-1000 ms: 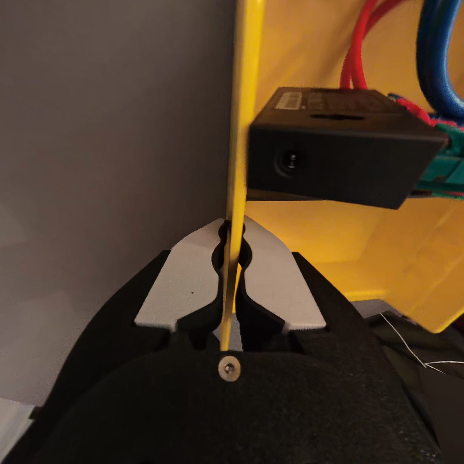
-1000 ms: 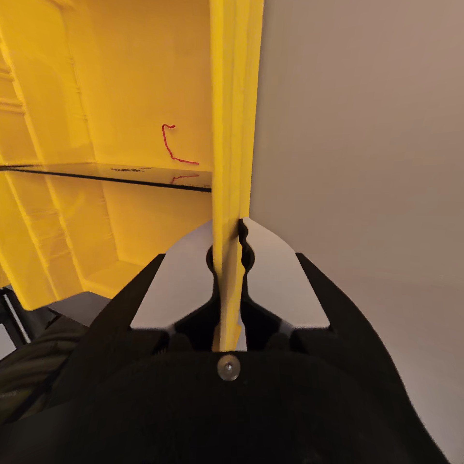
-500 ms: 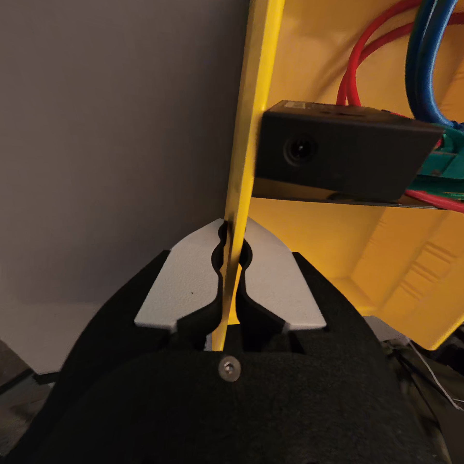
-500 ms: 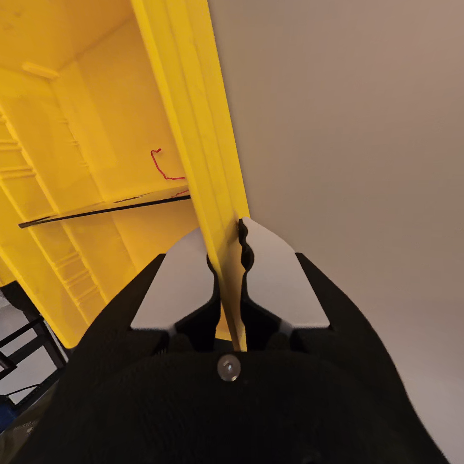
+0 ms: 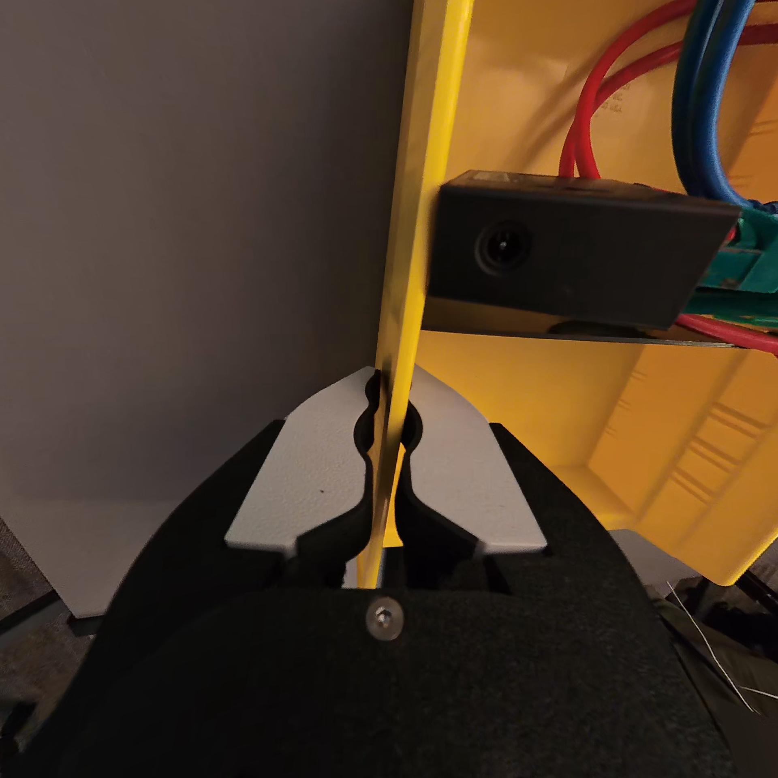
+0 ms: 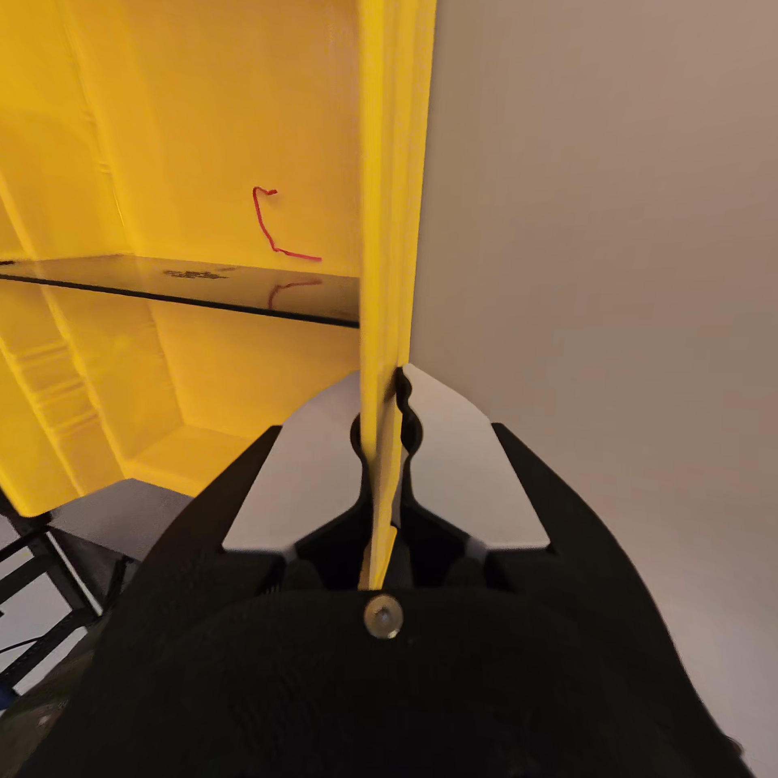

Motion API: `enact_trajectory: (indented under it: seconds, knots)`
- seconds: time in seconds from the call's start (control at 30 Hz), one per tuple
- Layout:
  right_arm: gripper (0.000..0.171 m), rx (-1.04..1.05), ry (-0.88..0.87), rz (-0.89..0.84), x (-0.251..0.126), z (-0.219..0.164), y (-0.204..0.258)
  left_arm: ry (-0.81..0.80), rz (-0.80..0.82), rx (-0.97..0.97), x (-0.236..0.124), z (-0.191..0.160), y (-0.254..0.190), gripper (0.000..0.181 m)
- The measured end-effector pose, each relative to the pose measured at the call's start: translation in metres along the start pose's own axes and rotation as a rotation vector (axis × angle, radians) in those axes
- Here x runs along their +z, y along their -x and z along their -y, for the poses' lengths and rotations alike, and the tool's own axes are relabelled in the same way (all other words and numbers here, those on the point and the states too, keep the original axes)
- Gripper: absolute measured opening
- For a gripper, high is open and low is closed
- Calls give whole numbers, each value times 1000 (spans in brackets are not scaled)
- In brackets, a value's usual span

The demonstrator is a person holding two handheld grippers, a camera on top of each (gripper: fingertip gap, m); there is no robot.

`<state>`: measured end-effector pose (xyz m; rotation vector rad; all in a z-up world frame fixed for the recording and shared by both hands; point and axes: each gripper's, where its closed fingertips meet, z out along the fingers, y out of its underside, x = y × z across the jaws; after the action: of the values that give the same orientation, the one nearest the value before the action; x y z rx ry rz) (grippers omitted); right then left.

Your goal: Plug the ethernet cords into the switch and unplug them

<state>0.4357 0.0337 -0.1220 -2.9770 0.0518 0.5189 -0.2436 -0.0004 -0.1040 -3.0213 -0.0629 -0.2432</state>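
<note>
A yellow bin (image 5: 505,421) is held up in the air, its open side facing me. My left gripper (image 5: 389,379) is shut on the bin's left rim (image 5: 425,210). My right gripper (image 6: 389,374) is shut on the bin's right rim (image 6: 395,210). Inside the bin a black switch (image 5: 576,252) sits on a dark glossy plate (image 5: 589,337). Red cords (image 5: 585,126), blue cords (image 5: 707,105) and green plugs (image 5: 753,269) crowd the switch's right end. A loose red thread (image 6: 269,227) lies inside by the plate (image 6: 210,282).
A plain grey wall (image 5: 189,210) stands behind the bin, also in the right wrist view (image 6: 610,252). Dark frame legs (image 6: 50,568) and a black cloth with white threads (image 5: 715,656) lie below the bin. Spacing between my two grippers at the tips: around 70 centimeters.
The bin has swung in both views: tilted half a second ago, its rims now stand near upright again. The switch now sits lower and more end-on in the left wrist view. Both grippers stay shut on the rims.
</note>
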Motion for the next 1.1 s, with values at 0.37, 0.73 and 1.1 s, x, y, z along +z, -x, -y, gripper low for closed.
enact_trajectory:
  seconds: [0.37,0.73,1.1]
  knots:
    - [12,21,-27,28,-8,0,-19,-34,-21,-37,0,1,2,6]
    - [16,45,-47,88,-13,-4,-27,-107,-44,-155,0,3,10,9]
    - [14,8,-39,59,-15,-7,-33,-160,-36,-115,0,-9,5,7]
